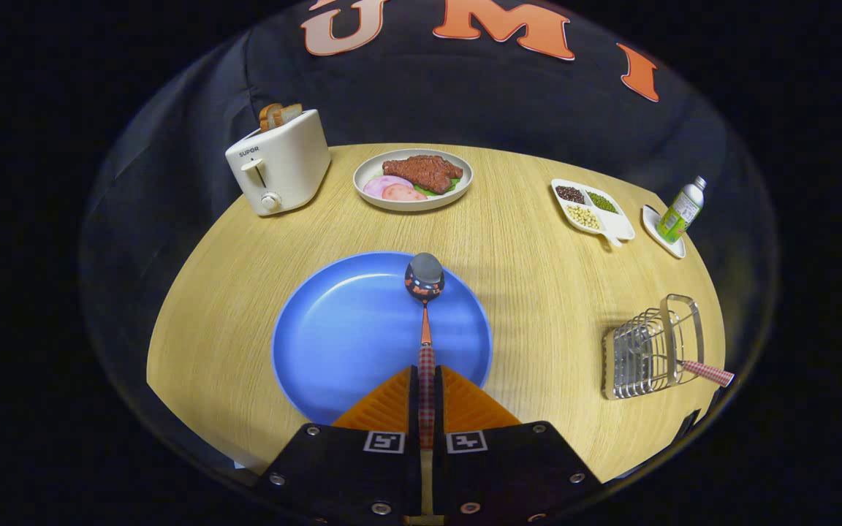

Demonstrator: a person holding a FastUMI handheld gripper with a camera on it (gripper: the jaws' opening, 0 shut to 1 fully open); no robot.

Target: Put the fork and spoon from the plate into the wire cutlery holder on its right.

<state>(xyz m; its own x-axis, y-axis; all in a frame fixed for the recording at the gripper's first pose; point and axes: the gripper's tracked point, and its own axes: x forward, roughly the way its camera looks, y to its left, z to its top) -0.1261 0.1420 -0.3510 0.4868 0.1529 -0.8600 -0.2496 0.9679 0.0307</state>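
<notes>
Spoon (425,321) handle clamped between gripper (427,380) fingers

The spoon's (425,307) checked handle end lay hidden between the closed fingers (392,405) at lower centre. In the wire holder (647,351) at right, the fork (706,372) showed only its handle. The bottle's (682,210) label at upper right was too small to read.
</notes>
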